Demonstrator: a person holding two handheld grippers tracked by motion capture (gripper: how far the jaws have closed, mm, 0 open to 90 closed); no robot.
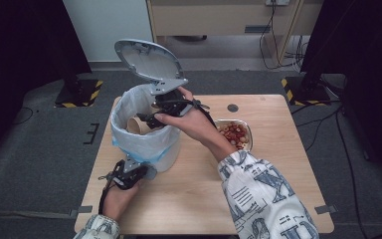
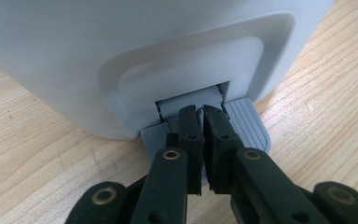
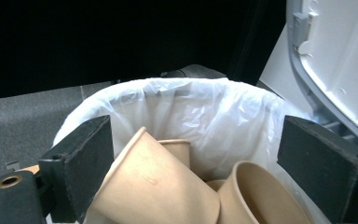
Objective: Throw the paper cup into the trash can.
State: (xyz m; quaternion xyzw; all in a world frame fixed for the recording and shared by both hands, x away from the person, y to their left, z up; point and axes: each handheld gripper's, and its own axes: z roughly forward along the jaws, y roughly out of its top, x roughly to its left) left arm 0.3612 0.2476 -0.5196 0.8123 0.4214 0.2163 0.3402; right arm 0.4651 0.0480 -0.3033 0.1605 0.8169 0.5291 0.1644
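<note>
1. We look along our right gripper (image 3: 214, 182), its two black jaws spread wide apart above the bin.
2. Between them, brown paper cups (image 3: 156, 186) lie tumbled inside the white bin liner (image 3: 191, 109).
3. The raised grey lid (image 3: 335, 60) stands at the right edge.

A light wooden table (image 1: 258, 169) is carrying a white pedal bin (image 1: 166, 154), which is standing directly ahead of the left gripper (image 1: 135, 173). The bin's grey pedal (image 2: 247, 123) is sitting just above the wood, under that gripper's closed jaws. A clear container of red and pale food (image 1: 236, 134) is resting behind the right gripper (image 1: 151, 118).
</note>
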